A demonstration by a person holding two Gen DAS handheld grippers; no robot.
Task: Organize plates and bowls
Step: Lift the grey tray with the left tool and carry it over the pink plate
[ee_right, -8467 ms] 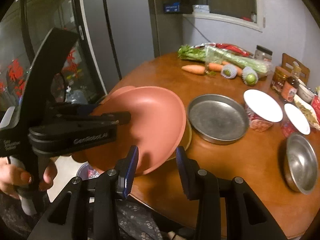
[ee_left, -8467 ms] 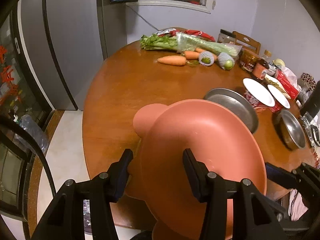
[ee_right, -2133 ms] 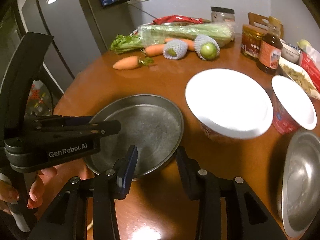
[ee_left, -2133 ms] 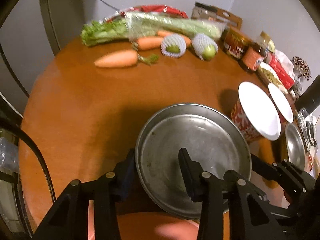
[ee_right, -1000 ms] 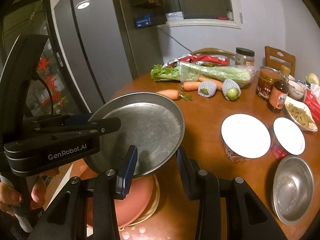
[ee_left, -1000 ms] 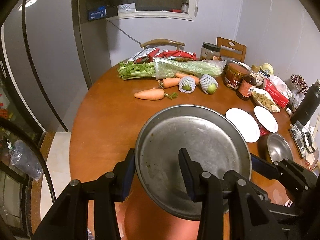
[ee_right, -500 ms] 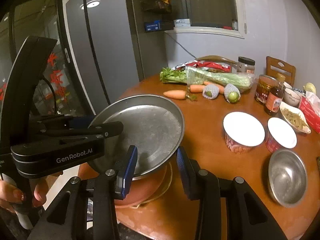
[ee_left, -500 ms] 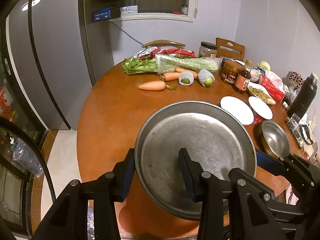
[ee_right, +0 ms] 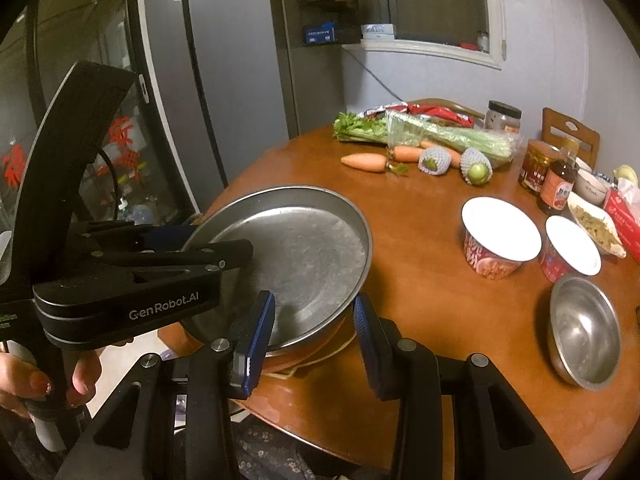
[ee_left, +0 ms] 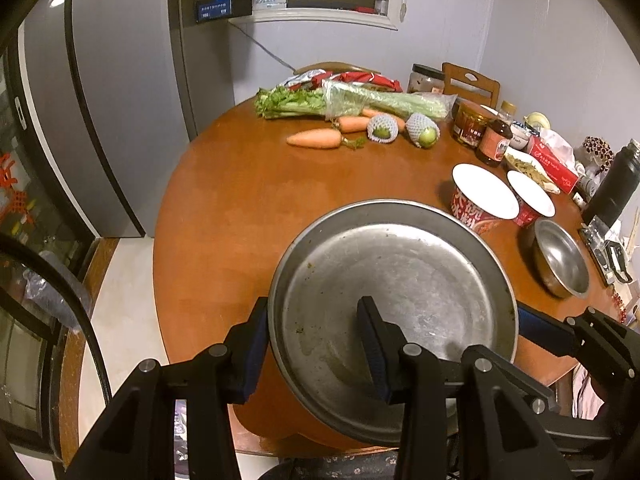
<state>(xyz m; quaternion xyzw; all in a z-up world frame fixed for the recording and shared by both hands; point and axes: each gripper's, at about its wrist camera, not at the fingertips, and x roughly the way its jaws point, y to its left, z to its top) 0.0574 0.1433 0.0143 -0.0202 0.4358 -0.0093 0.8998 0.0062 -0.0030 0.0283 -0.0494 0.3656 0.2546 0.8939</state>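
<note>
Holding: both grippers are sharing one metal pan [ee_left: 400, 280].
Left gripper [ee_left: 316, 344]: clamping its 9 o'clock rim.
Right gripper [ee_right: 314, 328]: clamping its near rim.
Pan: hovering over pink plate [ee_right: 316, 350], table [ee_right: 420, 300] edge.

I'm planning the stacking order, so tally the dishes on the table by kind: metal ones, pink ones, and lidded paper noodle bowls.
Metal: 2, the metal plate and the metal bowl
Pink: 1, the pink plate under the metal plate
Lidded noodle bowls: 2
Total: 5
</note>
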